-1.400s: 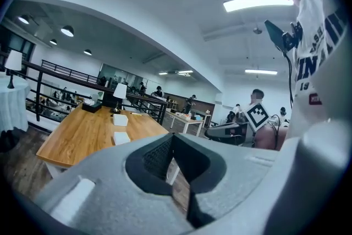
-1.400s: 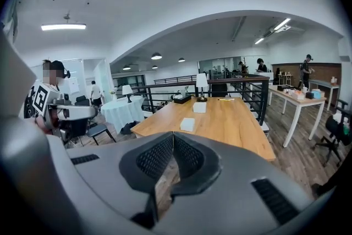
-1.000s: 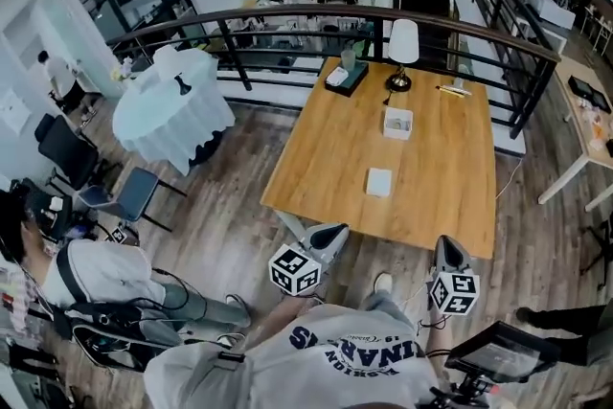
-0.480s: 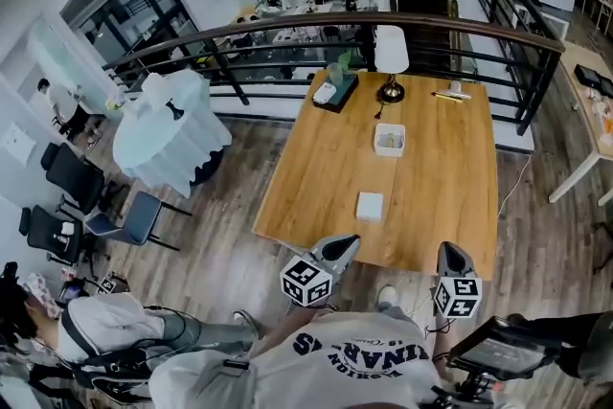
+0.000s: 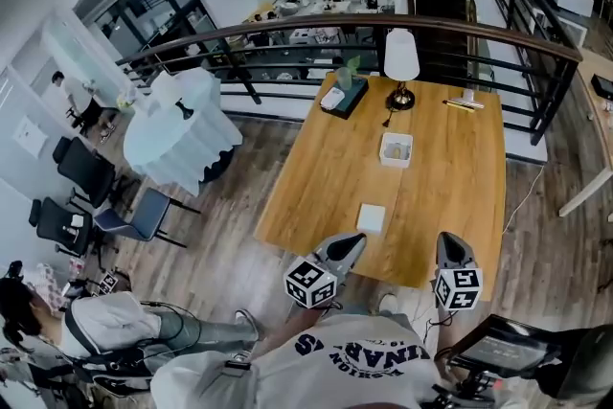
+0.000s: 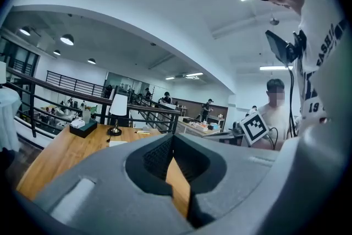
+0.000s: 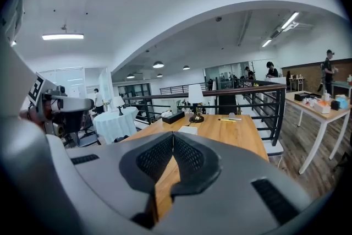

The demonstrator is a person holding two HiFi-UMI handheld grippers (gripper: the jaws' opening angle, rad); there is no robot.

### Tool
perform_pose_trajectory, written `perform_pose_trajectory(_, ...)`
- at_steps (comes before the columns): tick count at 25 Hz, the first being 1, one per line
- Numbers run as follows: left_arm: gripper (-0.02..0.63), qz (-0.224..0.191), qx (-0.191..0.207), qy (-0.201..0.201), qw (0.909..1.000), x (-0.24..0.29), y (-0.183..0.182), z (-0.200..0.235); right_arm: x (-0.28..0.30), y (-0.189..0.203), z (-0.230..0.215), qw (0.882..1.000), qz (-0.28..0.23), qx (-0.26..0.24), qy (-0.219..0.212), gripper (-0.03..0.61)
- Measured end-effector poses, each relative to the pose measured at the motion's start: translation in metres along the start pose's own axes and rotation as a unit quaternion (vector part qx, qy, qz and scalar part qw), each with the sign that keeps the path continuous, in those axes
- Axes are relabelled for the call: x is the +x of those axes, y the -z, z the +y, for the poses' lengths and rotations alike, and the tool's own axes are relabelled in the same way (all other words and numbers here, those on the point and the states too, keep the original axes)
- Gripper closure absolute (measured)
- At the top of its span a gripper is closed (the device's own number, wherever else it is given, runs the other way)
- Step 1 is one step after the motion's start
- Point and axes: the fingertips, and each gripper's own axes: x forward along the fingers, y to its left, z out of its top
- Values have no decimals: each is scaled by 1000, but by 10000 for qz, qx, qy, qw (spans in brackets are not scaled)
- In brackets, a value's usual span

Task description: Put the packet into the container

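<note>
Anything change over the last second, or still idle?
The person has stepped toward the table, so the left gripper and right gripper have come forward to its near edge. Nothing was taken or let go: both are shut and empty. The packet and container lie unmoved, apart.
</note>
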Motion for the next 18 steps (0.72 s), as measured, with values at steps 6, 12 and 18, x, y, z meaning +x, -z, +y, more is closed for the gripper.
perform_pose_trajectory(6, 609, -17, 3, -93, 10000, -1, -2, 22, 10, -5, 9, 10000, 49, -16, -45, 569)
perform_pose_trajectory(12, 609, -152, -5, -99, 9998, 3, -13, 47, 7, -25, 12, 10000, -21, 10, 83, 569)
perform_pose_trajectory(18, 609, -205, -110, -16, 9997, 12, -16, 65, 13, -33, 10, 9997, 1, -102, 215, 569)
